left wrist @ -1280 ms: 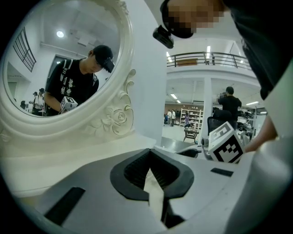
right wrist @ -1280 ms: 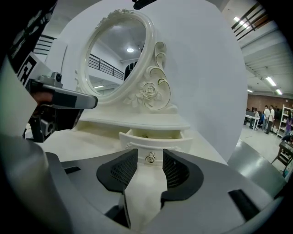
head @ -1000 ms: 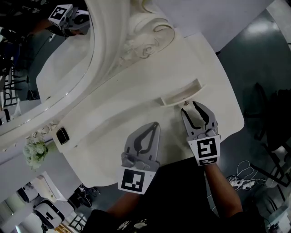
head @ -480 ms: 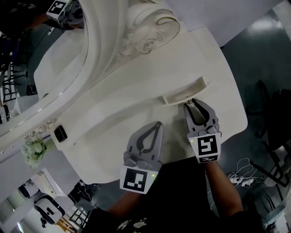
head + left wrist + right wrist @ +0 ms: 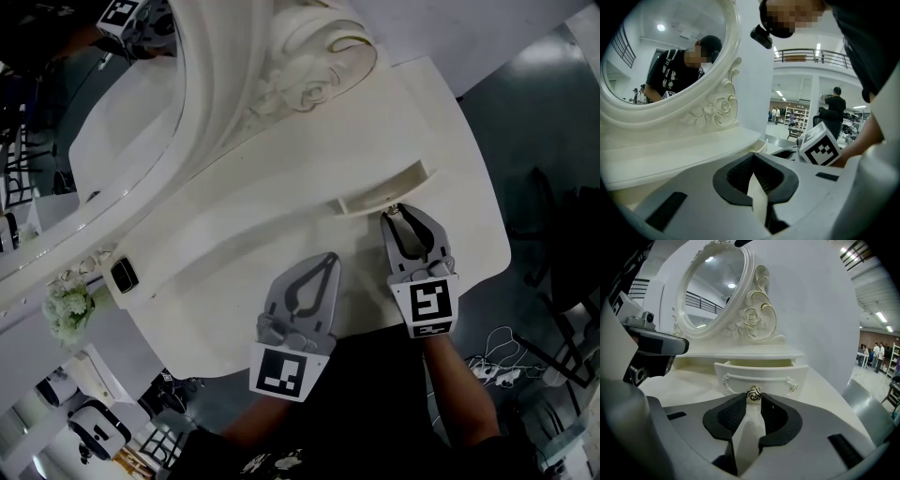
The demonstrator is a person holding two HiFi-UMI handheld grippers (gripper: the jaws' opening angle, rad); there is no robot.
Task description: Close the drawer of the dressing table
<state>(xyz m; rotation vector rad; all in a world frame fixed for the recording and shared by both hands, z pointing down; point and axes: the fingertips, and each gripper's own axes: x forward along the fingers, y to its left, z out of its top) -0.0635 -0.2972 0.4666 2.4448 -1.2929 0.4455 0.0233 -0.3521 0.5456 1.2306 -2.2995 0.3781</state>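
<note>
Left gripper (image 5: 327, 262), lower centre: jaws together, empty. Right gripper (image 5: 753, 398): jaws have just been closing, now pinching the knob (image 5: 754, 393). Drawer (image 5: 759, 375), frame centre: cream, curved front, gilt rose knob, part open. Mirror (image 5: 712, 287), upper left.

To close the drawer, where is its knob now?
In the right gripper view, the rose-shaped knob sits mid-front on the open drawer, between the tips of the right tool, whose jaws have just been closing on it.

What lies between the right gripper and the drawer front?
Only the knob, per the right gripper view: the right gripper's jaws have just been closing and pinch it at their tips, the drawer front right behind.
</note>
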